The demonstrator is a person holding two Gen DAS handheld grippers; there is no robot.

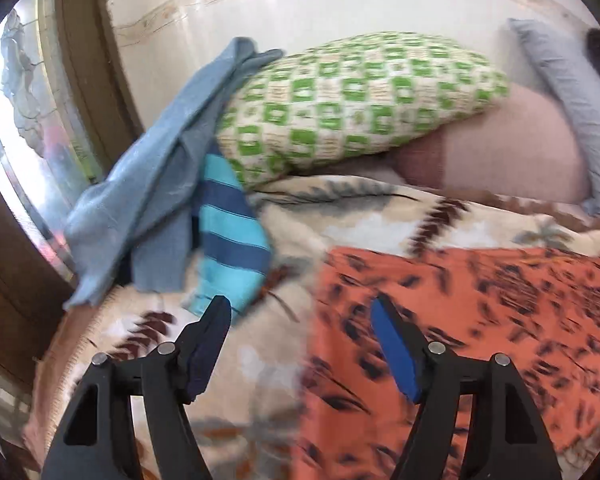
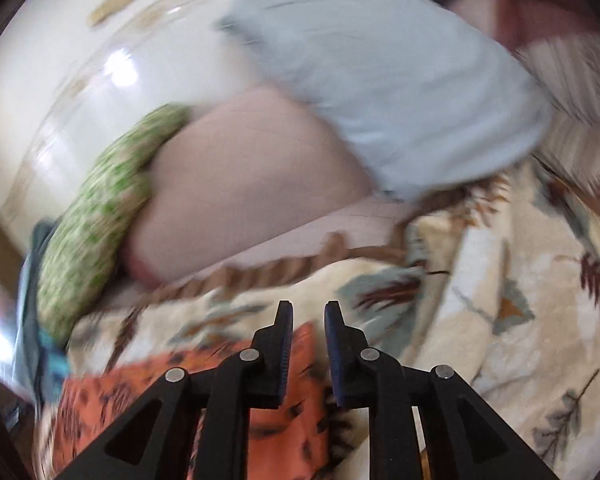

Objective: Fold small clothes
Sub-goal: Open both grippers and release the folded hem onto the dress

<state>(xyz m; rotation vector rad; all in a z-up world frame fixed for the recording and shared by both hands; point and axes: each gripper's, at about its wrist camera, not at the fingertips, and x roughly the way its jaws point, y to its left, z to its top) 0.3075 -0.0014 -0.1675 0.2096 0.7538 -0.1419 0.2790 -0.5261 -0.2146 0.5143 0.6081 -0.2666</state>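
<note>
Spread wide, left hand-held gripper hovers over orange garment; right hand-held gripper gapes narrowly.

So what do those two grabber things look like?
Both look alike. The left gripper has black plastic arms shaped like triangles with cut-out holes, joined by round silver pins. Its jaws are lined with blue pads; one looks darker in shadow. The right gripper has the same black frame, silver pins and dark blue ridged pads. No cables, labels or sleeves show.
</note>
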